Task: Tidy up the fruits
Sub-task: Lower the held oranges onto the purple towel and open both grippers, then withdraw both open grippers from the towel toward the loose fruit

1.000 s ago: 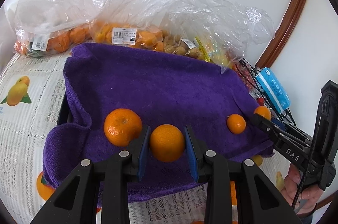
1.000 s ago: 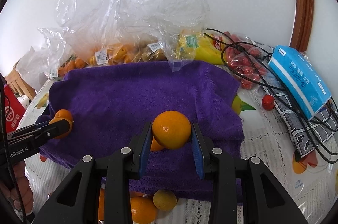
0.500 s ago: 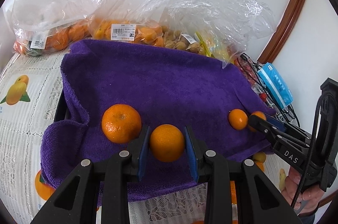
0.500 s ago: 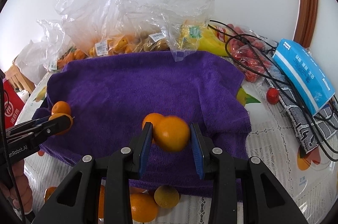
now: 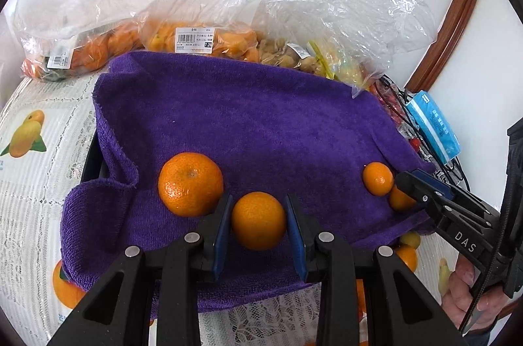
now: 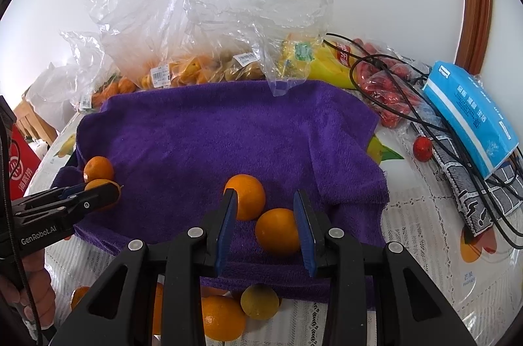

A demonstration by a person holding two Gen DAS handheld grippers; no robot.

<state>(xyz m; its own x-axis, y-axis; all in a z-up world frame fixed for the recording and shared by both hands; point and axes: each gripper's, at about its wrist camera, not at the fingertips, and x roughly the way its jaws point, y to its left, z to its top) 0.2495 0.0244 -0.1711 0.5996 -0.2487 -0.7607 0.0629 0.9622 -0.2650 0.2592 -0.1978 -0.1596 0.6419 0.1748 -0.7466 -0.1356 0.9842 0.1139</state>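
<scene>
**So, one orange gripped, one sitting loose**

Okay, the left gripper is clenched on a small orange, right over the near edge of the purple towel, with a bigger mandarin just beside it on the cloth. The right gripper isn't clamping anything. Its jaws sit around a second orange lying on the towel. That orange is against one pad, with a clear gap to the other.
</scene>
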